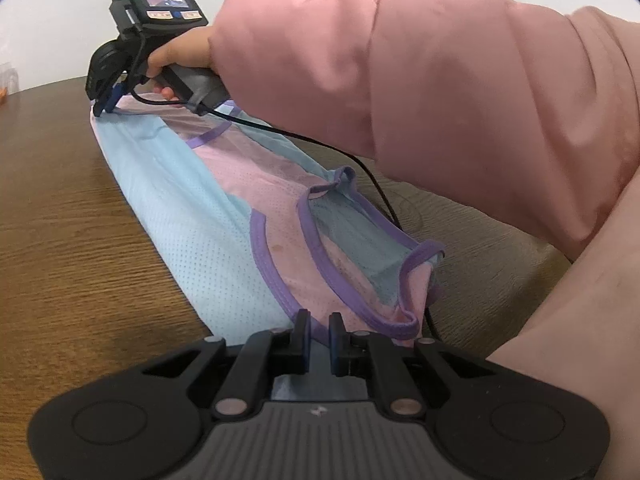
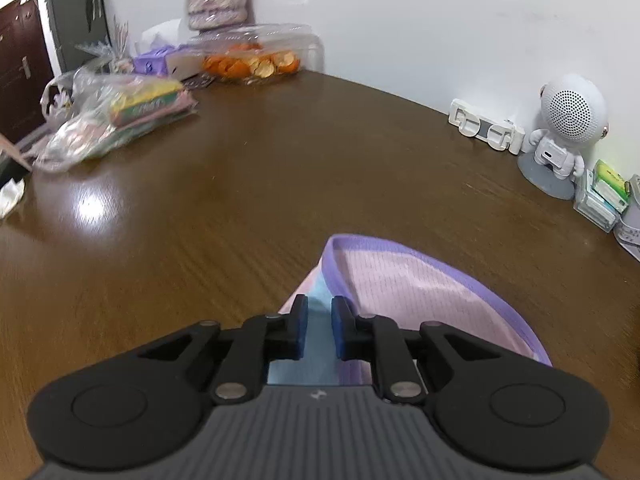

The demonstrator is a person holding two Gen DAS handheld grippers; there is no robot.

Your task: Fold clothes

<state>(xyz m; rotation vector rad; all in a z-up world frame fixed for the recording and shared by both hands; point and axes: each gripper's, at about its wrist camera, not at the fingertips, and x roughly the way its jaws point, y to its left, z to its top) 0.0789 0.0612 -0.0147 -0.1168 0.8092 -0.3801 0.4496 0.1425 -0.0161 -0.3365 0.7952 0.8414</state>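
A brown wooden table (image 2: pixel 248 184) fills both views. On it lies the garment (image 1: pixel 224 208), a mesh vest in light blue and pink with purple trim, stretched in a long band from the near edge to the far left of the left wrist view. A pink sleeve (image 1: pixel 420 80) crosses above it from the right, and a black cable (image 1: pixel 340 152) trails over the cloth beside it.

The left gripper (image 1: pixel 319 330) is at the near end of the garment, its fingers drawn close on the purple-edged fabric, pinching it. The right gripper (image 1: pixel 105 105), seen far left in the left wrist view, meets the opposite end of the cloth; in its own view its fingers (image 2: pixel 299 330) are narrowed on a blue and pink fold, clamping it.

Along the far wall in the right wrist view stand a clear box of orange peels (image 2: pixel 256 62), plastic bags (image 2: pixel 116 116) at the left, and a small white astronaut speaker (image 2: pixel 564 132) at the right.
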